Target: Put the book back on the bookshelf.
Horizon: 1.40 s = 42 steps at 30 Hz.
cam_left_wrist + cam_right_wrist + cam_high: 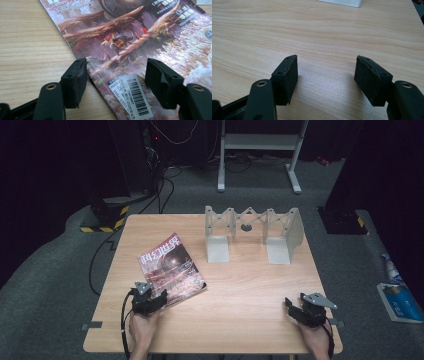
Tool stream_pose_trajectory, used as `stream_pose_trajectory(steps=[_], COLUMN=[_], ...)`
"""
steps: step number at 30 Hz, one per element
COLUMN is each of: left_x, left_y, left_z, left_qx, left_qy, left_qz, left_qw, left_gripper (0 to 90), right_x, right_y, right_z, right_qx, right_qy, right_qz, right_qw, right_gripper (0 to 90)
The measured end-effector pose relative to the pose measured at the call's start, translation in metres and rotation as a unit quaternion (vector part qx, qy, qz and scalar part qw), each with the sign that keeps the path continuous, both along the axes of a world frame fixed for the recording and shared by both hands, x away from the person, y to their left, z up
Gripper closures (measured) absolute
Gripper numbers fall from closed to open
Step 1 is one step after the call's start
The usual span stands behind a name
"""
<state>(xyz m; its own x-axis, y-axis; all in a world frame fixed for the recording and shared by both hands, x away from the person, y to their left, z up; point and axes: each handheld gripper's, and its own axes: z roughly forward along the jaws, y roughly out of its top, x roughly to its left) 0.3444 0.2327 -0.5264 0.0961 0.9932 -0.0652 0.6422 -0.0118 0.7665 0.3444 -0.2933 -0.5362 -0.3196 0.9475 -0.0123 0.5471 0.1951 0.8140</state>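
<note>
the left gripper [161, 296] sits at the magazine's [171, 269] near corner, its 2 jaws spread wide across that corner – gripping nothing. the magazine lies flat on the table's [250, 290] left half, well apart from the right gripper [290, 304] – jaws wide, empty, over bare wood.

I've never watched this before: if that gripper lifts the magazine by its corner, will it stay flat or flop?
Probably flop: the magazine looks thin and soft-covered, lying flat on the table. Its glossy cover may slip between the left gripper pads, which straddle the barcode corner, open. Pushed, it would likely slide rather than tip.
</note>
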Motion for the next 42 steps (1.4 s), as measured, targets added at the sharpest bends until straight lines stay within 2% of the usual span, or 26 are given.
stream_pose_trajectory(steps=[3,17,32,42], left_x=[-0.002,-0.006,-0.021,-0.031], left_y=[-0.001,-0.004,-0.015,-0.022], left_z=[0.001,0.001,0.001,0.001], left_qx=[0.009,0.009,0.008,0.007], left_qy=[-0.001,-0.001,0.000,-0.002], left_qz=[-0.006,-0.002,-0.025,-0.039], left_qw=[0.9999,1.0000,0.9997,0.9992], left_gripper=[37.6,39.8,39.8,40.0], right_x=[0.000,-0.001,-0.001,-0.008], right_y=[0.000,-0.001,0.000,0.004], right_z=[0.000,0.001,0.002,0.006], right_qx=[0.001,-0.002,-0.004,-0.013], right_qy=[0.000,0.000,0.004,0.017], right_qz=[0.003,0.010,0.014,0.031], right_qw=[1.0000,0.9999,0.9999,0.9993], right_gripper=[36.4,38.0,38.0,52.3])
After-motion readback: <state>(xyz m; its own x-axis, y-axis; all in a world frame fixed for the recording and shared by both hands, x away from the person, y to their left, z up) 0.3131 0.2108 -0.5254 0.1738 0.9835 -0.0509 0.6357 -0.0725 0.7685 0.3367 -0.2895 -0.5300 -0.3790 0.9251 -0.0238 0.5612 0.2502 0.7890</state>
